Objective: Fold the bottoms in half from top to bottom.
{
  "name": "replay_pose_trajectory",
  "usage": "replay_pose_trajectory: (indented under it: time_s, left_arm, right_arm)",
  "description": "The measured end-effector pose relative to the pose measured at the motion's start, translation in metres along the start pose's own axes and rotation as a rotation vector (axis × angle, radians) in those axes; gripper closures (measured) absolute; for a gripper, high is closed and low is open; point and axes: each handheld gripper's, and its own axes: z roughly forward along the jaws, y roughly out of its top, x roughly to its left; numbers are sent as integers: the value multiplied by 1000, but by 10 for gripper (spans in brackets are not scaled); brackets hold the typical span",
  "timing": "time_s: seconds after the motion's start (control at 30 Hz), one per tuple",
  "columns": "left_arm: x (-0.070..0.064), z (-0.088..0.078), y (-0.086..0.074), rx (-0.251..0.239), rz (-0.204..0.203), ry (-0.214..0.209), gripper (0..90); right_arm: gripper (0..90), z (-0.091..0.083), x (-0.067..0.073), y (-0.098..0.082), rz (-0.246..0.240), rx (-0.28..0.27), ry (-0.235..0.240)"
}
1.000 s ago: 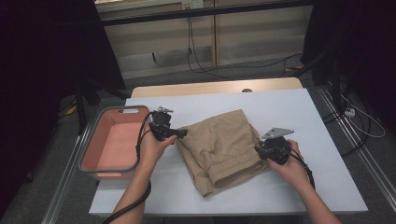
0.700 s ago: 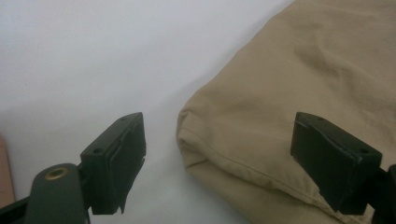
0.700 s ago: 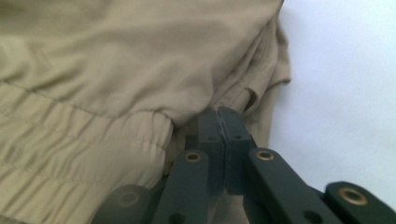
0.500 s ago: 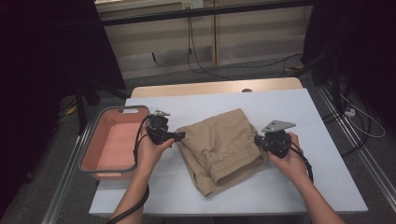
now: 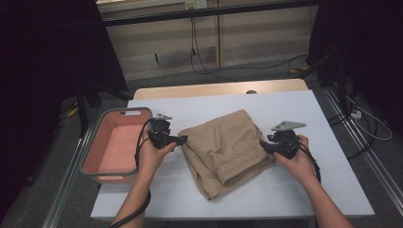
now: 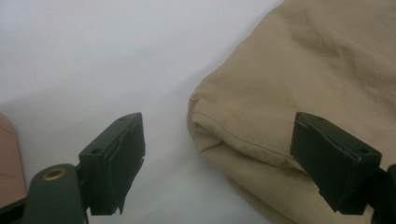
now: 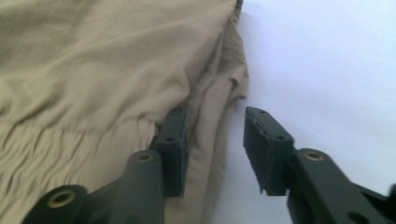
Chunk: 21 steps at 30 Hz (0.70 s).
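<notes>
A folded tan garment (image 5: pixel 227 148) lies in the middle of the white table (image 5: pixel 294 107). My left gripper (image 5: pixel 183 139) is at its left corner, open wide. In the left gripper view that gripper (image 6: pixel 223 161) straddles the garment's hemmed corner (image 6: pixel 280 107) without pressing on it. My right gripper (image 5: pixel 263 145) is at the garment's right edge. Its jaws have just been opening. In the right gripper view the gripper (image 7: pixel 217 149) stands open, and the garment's edge (image 7: pixel 208 116) runs loosely through the gap. One finger (image 7: pixel 172 140) rests over the cloth.
A pink tub with a grey rim (image 5: pixel 124 112) stands at the table's left edge, beside my left hand. A wooden board (image 5: pixel 218 89) borders the table's far side. Cables (image 5: pixel 209 66) lie on the floor beyond, and metal rails run along both sides.
My right hand has crept slightly away from me along the garment's right edge. The left hand and the garment look unchanged.
</notes>
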Motion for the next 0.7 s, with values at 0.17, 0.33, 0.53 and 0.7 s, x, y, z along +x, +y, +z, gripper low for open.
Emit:
replay_pose_trajectory:
  time_s: [0.17,0.33,0.53,0.7]
  left_arm:
    - [-2,-2,-1,-4,-3,-4,177]
    - [-4,-2,-2,-4,-4,-3,173]
    - [-4,-1,-3,-1,-3,-8,170]
    - [-4,0,-4,2,-7,-5,170]
  right_arm:
    - [540,-9,-1,-12,22,19,21]
    - [608,2,1,-22,24,79,31]
    - [854,2,-1,-22,49,69,93]
    - [887,-3,1,-23,55,71,107]
